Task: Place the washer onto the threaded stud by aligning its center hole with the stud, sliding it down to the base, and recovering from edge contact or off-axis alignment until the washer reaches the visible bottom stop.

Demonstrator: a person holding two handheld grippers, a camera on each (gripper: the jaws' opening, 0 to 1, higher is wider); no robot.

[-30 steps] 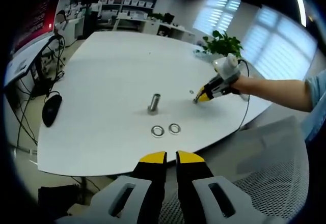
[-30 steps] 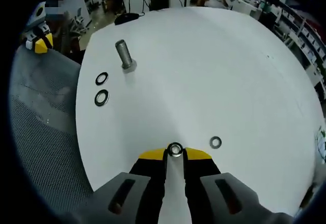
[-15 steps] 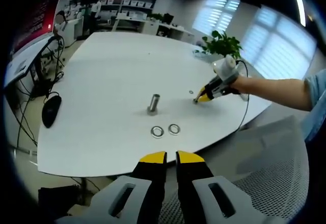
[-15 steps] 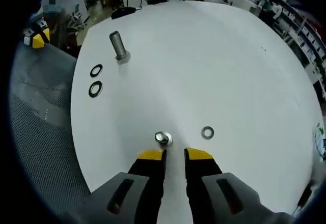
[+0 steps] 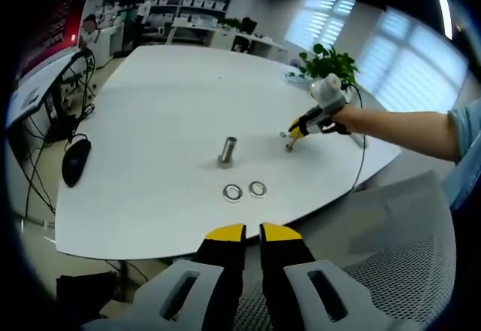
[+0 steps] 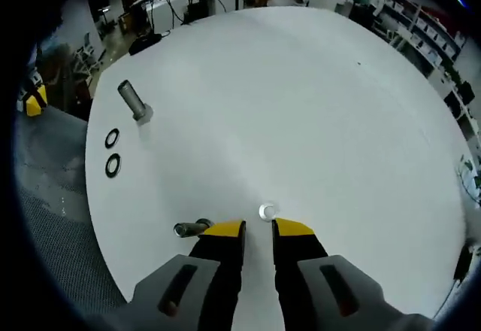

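None of the washers is on the upright stud (image 5: pixel 227 153) yet, so I judge everything remains: left claw (image 5: pixel 252 233) and right claw (image 6: pixel 258 229) barely parted, empty, nearest washer (image 6: pixel 267 211) on the table (image 6: pixel 316 105) just above right tips.

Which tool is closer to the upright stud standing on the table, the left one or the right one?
The right tool, I'd judge. It sits over the white table, off to one side of the upright stud. The left tool is back past the table's near edge, beyond the two washers.
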